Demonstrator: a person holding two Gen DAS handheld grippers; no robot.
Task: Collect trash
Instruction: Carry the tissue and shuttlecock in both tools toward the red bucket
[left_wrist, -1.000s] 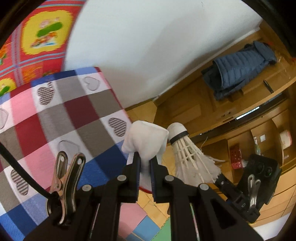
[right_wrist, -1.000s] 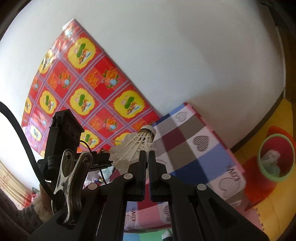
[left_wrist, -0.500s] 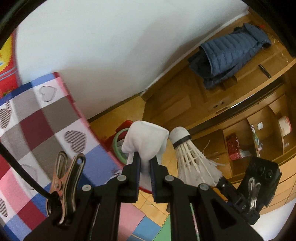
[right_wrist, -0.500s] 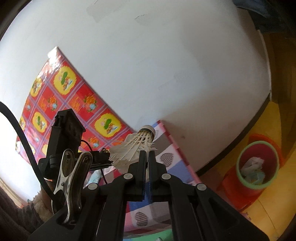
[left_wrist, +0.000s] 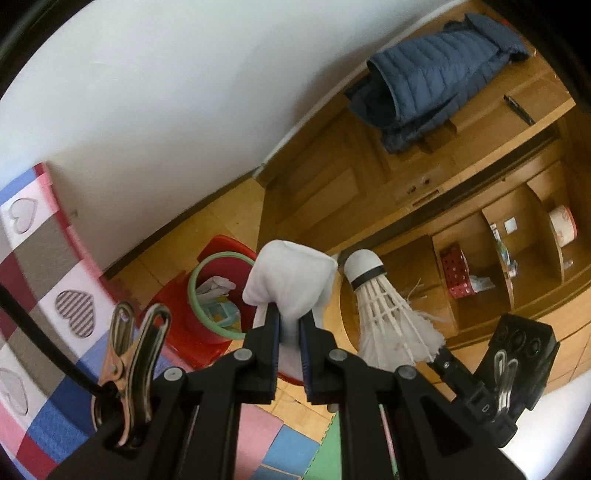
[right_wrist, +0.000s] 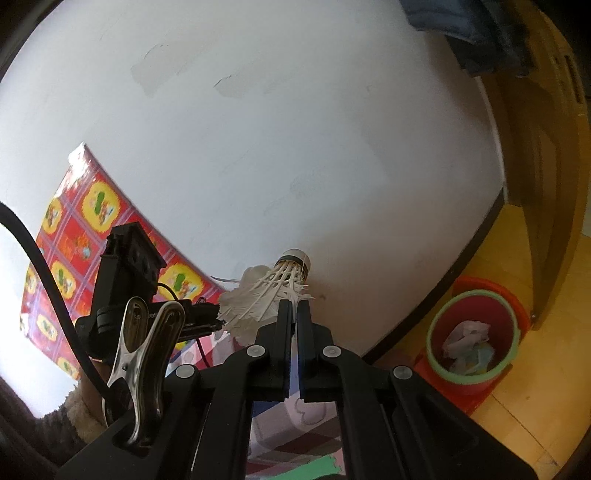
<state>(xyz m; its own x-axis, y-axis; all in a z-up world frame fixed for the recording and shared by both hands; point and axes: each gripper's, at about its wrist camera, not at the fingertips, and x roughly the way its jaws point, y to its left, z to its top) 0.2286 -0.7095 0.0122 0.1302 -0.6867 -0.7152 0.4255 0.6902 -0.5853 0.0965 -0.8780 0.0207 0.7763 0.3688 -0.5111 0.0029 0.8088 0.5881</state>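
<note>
- Clearly, a crumpled white tissue (left_wrist: 291, 280) is pinched between the pads of the left tongs (left_wrist: 290, 332), so that it can be carried without dropping.
- A worn shuttlecock (right_wrist: 275, 295) is gripped by its feathers in the right tongs (right_wrist: 293, 314), whose jaws are pressed almost together on the thin quills.
- Both pieces are held up in the air, side by side, clear of the checked cloth (left_wrist: 44, 266).
- A red bin (right_wrist: 476, 336) with a green rim is seen on the wooden floor by the wall, already holding paper; it is judged to be where both pieces are meant to go.
</note>
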